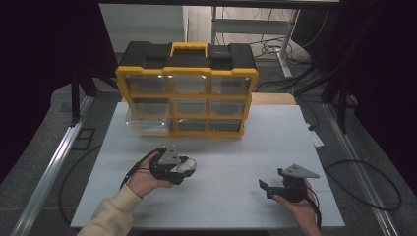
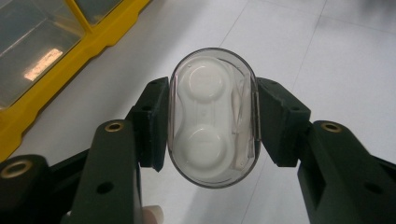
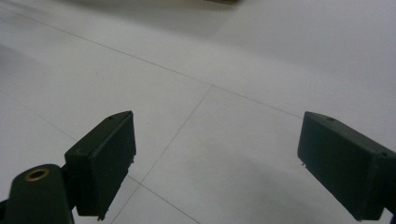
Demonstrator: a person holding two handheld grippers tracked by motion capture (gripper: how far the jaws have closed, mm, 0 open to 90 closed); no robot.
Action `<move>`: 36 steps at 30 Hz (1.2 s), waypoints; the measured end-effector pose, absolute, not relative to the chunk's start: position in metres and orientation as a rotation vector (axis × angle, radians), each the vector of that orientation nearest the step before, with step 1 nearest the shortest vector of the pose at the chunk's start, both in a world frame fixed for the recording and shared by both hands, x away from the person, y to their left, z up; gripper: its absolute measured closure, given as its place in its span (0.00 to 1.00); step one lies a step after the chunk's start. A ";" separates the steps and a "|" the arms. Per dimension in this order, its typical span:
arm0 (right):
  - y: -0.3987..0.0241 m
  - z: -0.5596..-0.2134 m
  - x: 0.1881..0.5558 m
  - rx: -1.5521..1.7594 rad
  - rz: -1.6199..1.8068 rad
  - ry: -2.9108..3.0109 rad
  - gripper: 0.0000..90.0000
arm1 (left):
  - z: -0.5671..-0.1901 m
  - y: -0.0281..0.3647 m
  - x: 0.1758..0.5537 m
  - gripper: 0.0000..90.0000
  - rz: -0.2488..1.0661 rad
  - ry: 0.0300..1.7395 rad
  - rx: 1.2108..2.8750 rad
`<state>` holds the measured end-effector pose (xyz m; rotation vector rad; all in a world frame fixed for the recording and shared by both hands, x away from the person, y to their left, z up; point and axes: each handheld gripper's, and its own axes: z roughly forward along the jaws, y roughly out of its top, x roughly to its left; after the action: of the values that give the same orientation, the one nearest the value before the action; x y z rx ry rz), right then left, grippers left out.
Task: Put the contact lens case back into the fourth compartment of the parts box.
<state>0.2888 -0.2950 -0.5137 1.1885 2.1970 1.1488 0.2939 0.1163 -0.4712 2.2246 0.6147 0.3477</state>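
A clear oval case with a white contact lens holder inside (image 2: 212,119) sits between the jaws of my left gripper (image 2: 211,122), both pads pressed on its long sides. In the high view that left gripper (image 1: 189,166) hovers over the white table (image 1: 236,147) at centre left, the case (image 1: 186,165) at its tip. A yellow and black drawer organizer (image 1: 187,91) stands at the back, its bottom left clear drawer (image 1: 146,124) pulled out. My right gripper (image 1: 264,187) rests low at the front right, pointing left; its jaws stand wide apart with nothing between them (image 3: 215,163).
The organizer's yellow frame (image 2: 51,93) lies close on the left in the left gripper view. Cables trail over the floor beside the table (image 1: 364,182). Metal rails (image 1: 54,162) run along both sides. A wooden strip (image 1: 273,98) shows behind the table top.
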 end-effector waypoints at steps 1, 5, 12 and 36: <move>-0.295 -0.514 0.289 1.189 1.148 2.197 0.13 | -0.470 0.117 0.294 0.53 0.349 0.619 2.219; -0.295 -0.514 0.289 1.188 1.148 2.197 0.13 | -0.468 0.119 0.292 0.53 0.353 0.628 2.206; -0.295 -0.514 0.289 1.188 1.147 2.197 0.13 | -0.464 0.124 0.290 0.53 0.362 0.641 2.172; -0.296 -0.514 0.289 1.197 1.151 2.188 0.13 | -0.450 0.136 0.284 0.53 0.389 0.673 2.101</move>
<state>0.2891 -0.2955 -0.5139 1.1968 2.1875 1.1505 0.2836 0.1364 -0.4503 2.1011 0.6729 0.3891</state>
